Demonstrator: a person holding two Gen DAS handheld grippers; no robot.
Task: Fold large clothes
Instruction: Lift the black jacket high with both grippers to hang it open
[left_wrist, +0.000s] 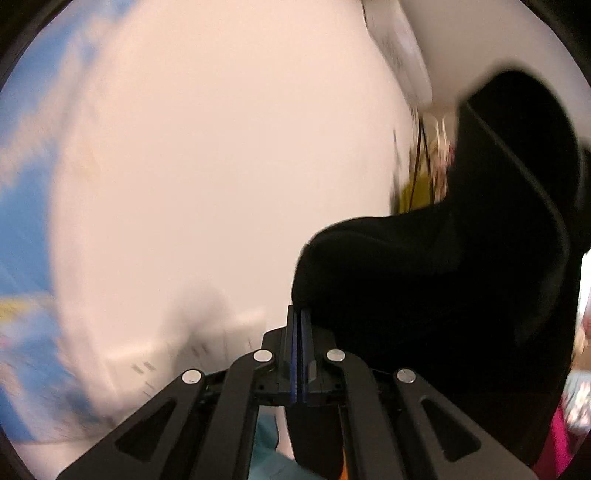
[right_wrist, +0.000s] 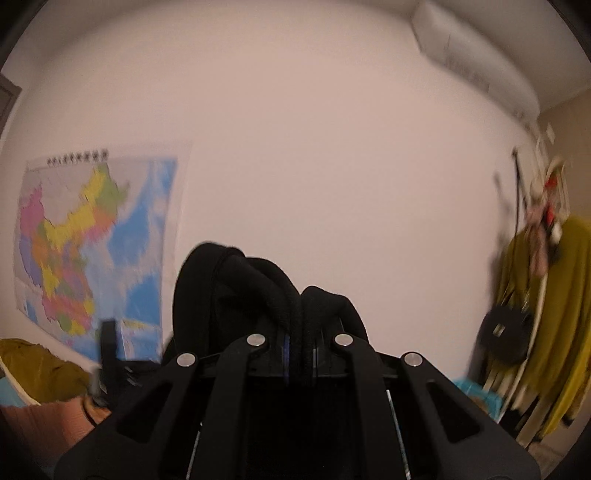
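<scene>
Left wrist view: the left gripper (left_wrist: 299, 317) has its jaws pressed together, pinching only a thin edge of the black garment (left_wrist: 443, 266), which billows up to the right against the wall (left_wrist: 221, 166) — so slight a bite could slip free. Right wrist view: the right gripper (right_wrist: 300, 350) is clamped on a thick bunch of garment (right_wrist: 236, 280) — bunched cloth may fold crooked.
</scene>
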